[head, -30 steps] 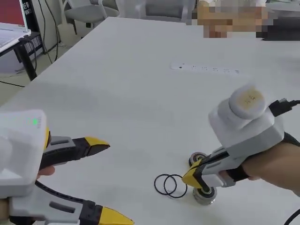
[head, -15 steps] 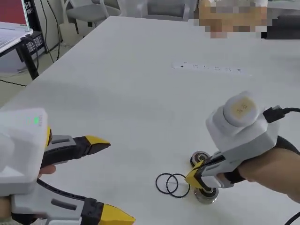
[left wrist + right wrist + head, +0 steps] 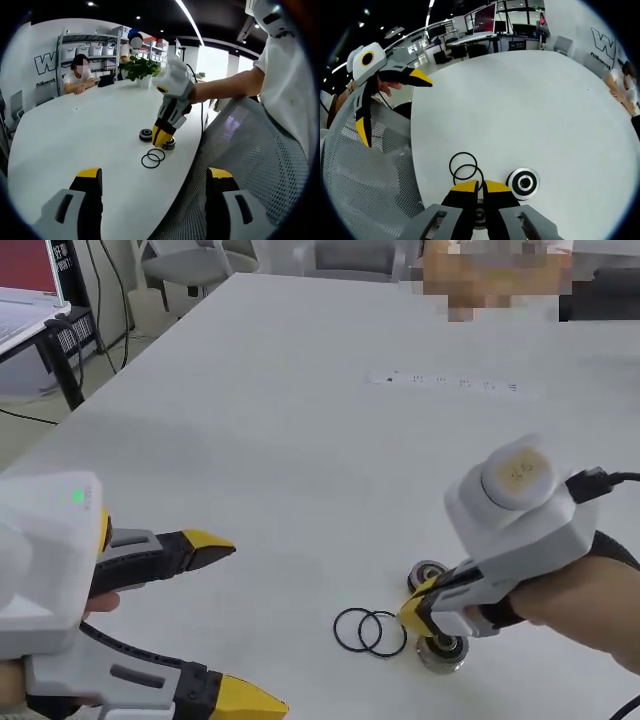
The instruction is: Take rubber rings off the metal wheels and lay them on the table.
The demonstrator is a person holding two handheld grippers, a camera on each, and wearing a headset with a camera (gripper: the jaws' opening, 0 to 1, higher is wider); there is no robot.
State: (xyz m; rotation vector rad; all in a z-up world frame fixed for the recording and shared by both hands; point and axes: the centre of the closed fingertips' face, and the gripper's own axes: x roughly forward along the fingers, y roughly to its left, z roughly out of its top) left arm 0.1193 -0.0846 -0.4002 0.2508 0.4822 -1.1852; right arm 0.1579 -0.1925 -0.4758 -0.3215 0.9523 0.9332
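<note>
- Left gripper [image 3: 250, 628]: nearest, low on the left of the head view, held above the table [image 3: 300, 420]. Jaws spread wide, with nothing between them.
- Rings [image 3: 370, 631]: two thin black loops, next in from the near edge. Flat on the table and overlapping each other, just to the left of the right gripper's tips in the head view. Off the wheels.
- Right gripper [image 3: 415, 616]: held by a hand [image 3: 575, 605] reaching in from the right, tips angled down onto the near wheel. Jaws drawn almost together, with only a sliver of a gap in the right gripper view. Cannot tell whether a ring is pinched between them.
- Near wheel [image 3: 443, 650]: flat on the table, straight under those tips and partly hidden by them. Just to the right of the rings.
- Far wheel [image 3: 427, 575]: flat on the table just behind the near one, metal with a dark band around its hub. Beside the jaws in the right gripper view, not between them.
- Power strip [image 3: 445, 383]: white, lying farther up the table, well apart from the wheels.
- Chairs [image 3: 190, 265]: grey, past the table's far edge.
</note>
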